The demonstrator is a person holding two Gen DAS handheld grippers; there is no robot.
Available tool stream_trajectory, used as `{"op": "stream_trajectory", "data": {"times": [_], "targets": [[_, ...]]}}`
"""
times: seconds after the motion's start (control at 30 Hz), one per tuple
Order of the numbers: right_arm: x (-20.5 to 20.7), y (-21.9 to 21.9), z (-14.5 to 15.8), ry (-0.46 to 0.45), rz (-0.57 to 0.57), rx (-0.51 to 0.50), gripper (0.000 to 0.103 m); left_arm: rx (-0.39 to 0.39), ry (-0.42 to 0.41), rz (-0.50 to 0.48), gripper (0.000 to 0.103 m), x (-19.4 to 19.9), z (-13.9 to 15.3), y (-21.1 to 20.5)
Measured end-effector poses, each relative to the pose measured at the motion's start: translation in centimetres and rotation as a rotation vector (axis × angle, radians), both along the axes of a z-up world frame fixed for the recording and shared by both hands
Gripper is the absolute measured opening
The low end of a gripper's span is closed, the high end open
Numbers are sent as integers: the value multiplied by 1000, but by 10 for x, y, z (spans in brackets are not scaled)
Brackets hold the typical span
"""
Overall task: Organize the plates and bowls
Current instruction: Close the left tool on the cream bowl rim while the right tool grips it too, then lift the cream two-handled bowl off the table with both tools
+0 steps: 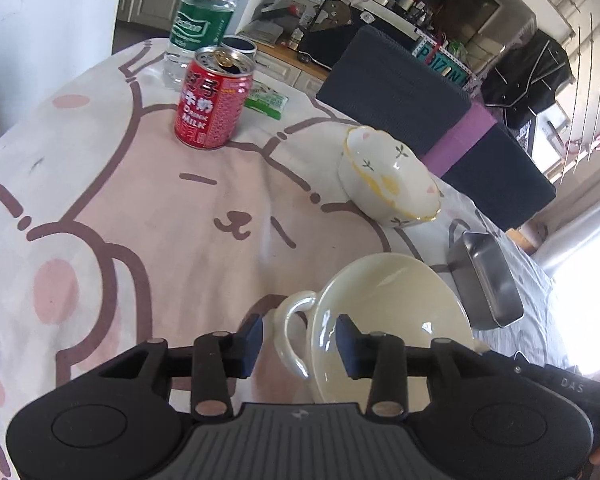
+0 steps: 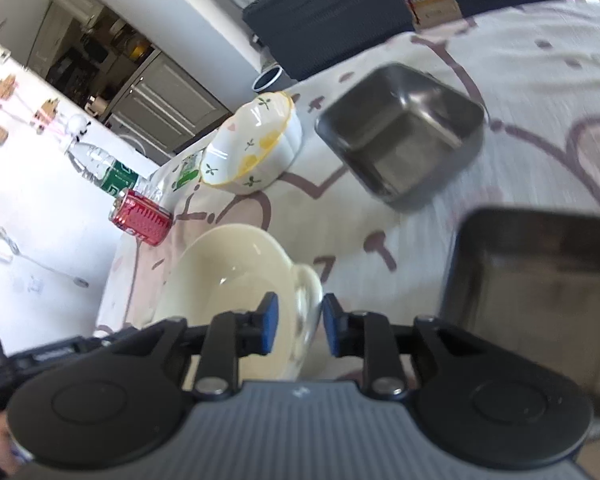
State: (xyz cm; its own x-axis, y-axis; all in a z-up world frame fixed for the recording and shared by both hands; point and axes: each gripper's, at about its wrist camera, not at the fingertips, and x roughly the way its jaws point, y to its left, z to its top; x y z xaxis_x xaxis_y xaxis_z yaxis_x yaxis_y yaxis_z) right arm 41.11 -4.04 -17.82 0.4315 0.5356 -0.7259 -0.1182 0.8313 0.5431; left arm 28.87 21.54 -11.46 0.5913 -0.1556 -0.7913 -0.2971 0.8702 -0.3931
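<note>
A cream bowl (image 1: 392, 320) with looped handles sits close under both grippers on the bear-print tablecloth (image 1: 140, 208). One pearly handle (image 1: 294, 332) lies between the wide-apart jaws of my left gripper (image 1: 300, 340), and the pads do not touch it. In the right wrist view the opposite handle (image 2: 310, 296) of the cream bowl (image 2: 228, 272) is pinched between the blue pads of my right gripper (image 2: 300, 326). Farther off stands a white scalloped bowl (image 1: 388, 176) (image 2: 252, 144) with a yellow rim and leaf sprigs.
A square steel tin (image 1: 488, 280) (image 2: 404, 132) lies beyond the cream bowl, and a larger steel tray (image 2: 540, 300) lies at the right. A red milk can (image 1: 212, 100), a water bottle (image 1: 204, 16) and a green packet (image 1: 266, 100) stand at the far edge. A dark chair (image 1: 420, 92) backs the table.
</note>
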Motion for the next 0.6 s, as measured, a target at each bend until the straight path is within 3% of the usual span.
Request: {"op": "stream_trajectory", "data": {"times": [0.3,0.4,0.6], "targets": [[13,16,-11,6,95,-76,26,28,52,-71,39,20,-20,-12],[15,19,-15,19,110,-86,24,41,70,-84,28,23,-26,-11],[19,24,-19,44,126,-73,23,14,46,-124,27,22,-32,-5]]}}
